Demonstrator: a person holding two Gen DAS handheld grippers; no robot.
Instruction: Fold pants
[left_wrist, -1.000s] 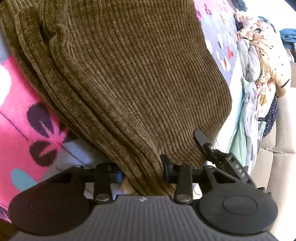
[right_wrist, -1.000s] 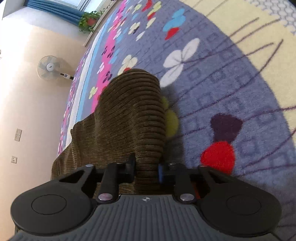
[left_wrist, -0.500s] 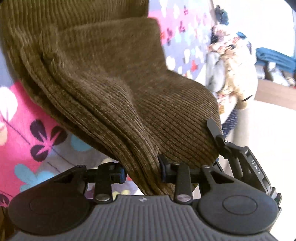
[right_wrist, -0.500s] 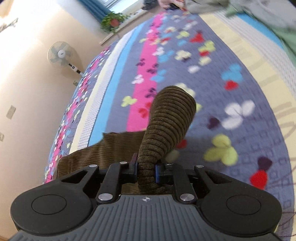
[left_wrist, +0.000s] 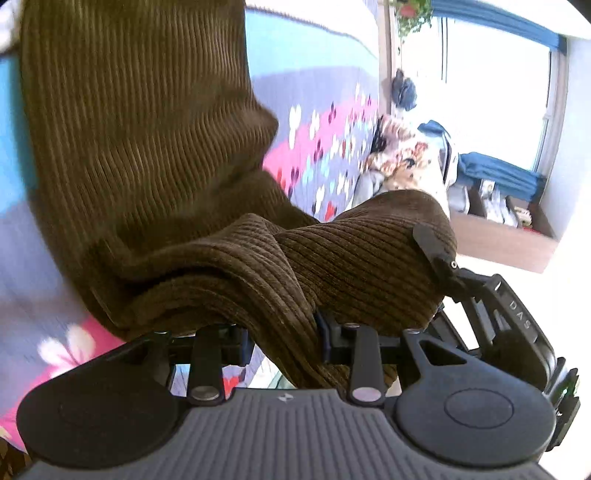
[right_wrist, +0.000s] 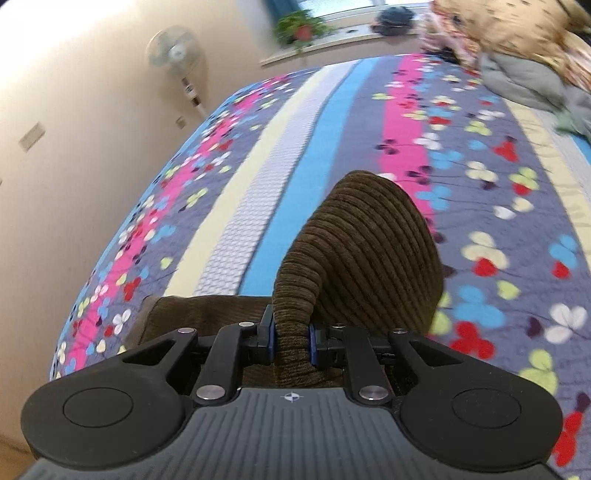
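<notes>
The brown corduroy pants (left_wrist: 147, 155) hang lifted above the bed, bunched into thick folds. My left gripper (left_wrist: 282, 339) is shut on a gathered fold of them, and the cloth drapes up and away to the left. In the right wrist view my right gripper (right_wrist: 291, 332) is shut on a narrow roll of the pants (right_wrist: 365, 240), which bulges out beyond the fingers. In the left wrist view one of the right gripper's fingers (left_wrist: 430, 240) presses on the cloth's right end. The rest of the pants lies low at the left (right_wrist: 192, 306).
Below is a bed with a striped, flower-printed quilt (right_wrist: 332, 110). A pile of other clothes (right_wrist: 517, 48) lies along its far right side. A standing fan (right_wrist: 177, 55) is by the left wall, a potted plant (right_wrist: 301, 27) on the window sill, and a low shelf (left_wrist: 498, 214) beside the bed.
Both grippers have risen and swung with the pants in them. The cloth has come up off the quilt and bunched. The views now look toward the window end of the room.
</notes>
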